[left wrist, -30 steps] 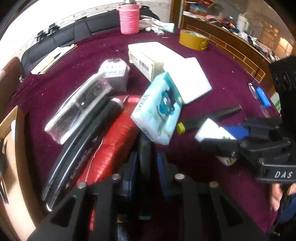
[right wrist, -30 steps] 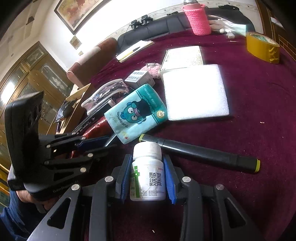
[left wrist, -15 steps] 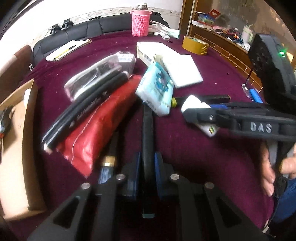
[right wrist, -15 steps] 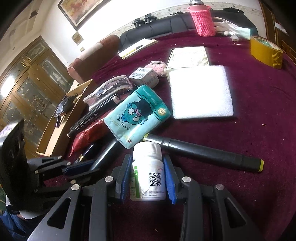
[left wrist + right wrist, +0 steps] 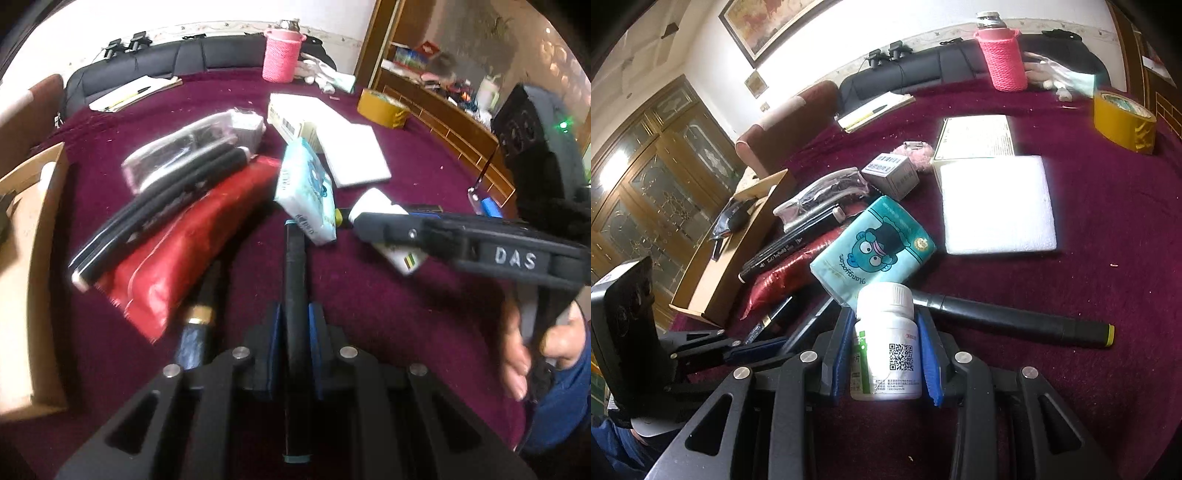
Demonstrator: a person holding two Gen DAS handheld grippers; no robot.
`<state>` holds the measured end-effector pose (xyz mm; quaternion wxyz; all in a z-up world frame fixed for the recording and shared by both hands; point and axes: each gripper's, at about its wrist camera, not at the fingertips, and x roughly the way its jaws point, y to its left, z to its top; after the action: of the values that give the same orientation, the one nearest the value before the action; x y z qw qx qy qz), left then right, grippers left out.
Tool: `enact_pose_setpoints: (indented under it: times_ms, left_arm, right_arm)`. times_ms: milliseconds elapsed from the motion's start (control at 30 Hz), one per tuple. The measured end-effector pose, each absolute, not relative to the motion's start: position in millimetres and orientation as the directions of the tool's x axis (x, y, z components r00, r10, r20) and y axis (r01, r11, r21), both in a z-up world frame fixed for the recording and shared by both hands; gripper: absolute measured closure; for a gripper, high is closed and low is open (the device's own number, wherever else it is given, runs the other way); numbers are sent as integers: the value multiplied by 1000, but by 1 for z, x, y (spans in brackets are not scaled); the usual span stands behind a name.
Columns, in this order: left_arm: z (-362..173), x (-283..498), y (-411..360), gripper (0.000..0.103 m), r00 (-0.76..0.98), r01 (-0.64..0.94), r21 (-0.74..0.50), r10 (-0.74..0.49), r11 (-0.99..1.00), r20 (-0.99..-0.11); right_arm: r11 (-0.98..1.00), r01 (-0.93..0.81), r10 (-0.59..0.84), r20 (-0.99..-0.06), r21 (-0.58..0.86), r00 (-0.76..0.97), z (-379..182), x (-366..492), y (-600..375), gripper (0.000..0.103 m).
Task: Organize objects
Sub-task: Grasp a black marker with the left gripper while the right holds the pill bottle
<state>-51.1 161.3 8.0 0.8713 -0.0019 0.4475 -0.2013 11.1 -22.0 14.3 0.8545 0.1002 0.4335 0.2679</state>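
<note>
The left claw (image 5: pixel 293 332) is clenched on a black marker (image 5: pixel 294 295) that runs straight ahead between its blue pads, its far tip just short of the tissue pack (image 5: pixel 306 192). The right claw (image 5: pixel 886 354) grips a white pill bottle (image 5: pixel 886 347) upright between its pads, held over the maroon table (image 5: pixel 1108 258). Just beyond the bottle a second black marker with a yellow-green cap (image 5: pixel 1015 321) lies across the cloth to the right. Left of the tissue pack lie a red pouch (image 5: pixel 184 243) and black pens (image 5: pixel 159 210). Farther off sits a white foam pad (image 5: pixel 997 206), then a yellow tape roll (image 5: pixel 1123 122) at far right and a pink knitted bottle (image 5: pixel 1003 59). A cardboard box (image 5: pixel 738 258) stands at the table's left edge.
</note>
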Motion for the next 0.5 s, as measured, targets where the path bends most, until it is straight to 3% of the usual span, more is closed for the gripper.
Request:
enact_pose_setpoints:
  times_ms: [500]
  left_arm:
    - [39,-77,202,89,580,327,-274,-421,904,-697]
  right_arm:
    - [824,-334,566,-667,457,484,20,8,-18,66]
